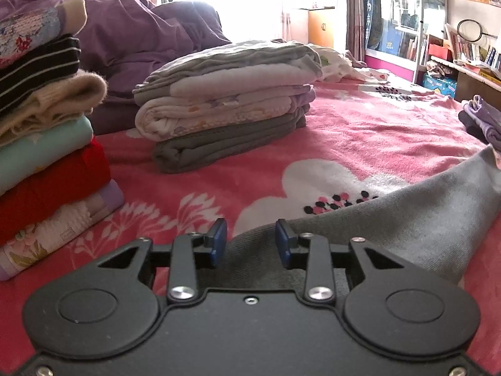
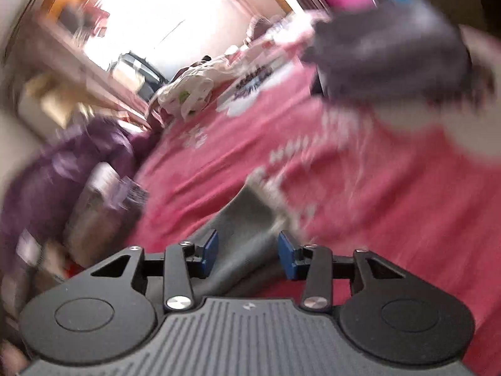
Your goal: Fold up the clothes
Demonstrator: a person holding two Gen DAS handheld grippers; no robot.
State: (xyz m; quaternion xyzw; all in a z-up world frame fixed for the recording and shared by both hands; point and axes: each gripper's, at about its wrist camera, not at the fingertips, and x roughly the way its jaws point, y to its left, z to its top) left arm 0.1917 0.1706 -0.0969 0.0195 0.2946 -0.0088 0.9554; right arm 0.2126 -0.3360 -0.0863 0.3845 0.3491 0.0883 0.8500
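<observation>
1. Low over the pink floral blanket point(image 1: 360, 144), the left gripper point(image 1: 250, 241) holds its blue-padded fingers point(image 1: 219, 238) parted, nothing pinched; the ribbed hem of a grey garment point(image 1: 407, 219) lies in the gap between them.
2. That grey garment runs from the near edge of the bed diagonally up to the right, its far end lifted off the blanket.
3. Similarly, the right gripper point(image 2: 247, 250) has its fingers point(image 2: 211, 249) spread apart, with a strip of the grey garment point(image 2: 244, 228) lying between and under them; this view is heavily blurred.
4. Along the left edge of the bed stands a tall stack of folded clothes point(image 1: 47, 156), and a second folded pile point(image 1: 225, 103) sits toward the middle, in front of a purple quilt point(image 1: 131, 31) at the far left corner.
5. Open blanket lies between the two piles and the left gripper, and across the right half.
6. A small purple garment point(image 1: 482, 122) lies near the right edge.
7. A dark hanging point(image 1: 369, 3) by the window carries Chinese characters, too small to read reliably.
</observation>
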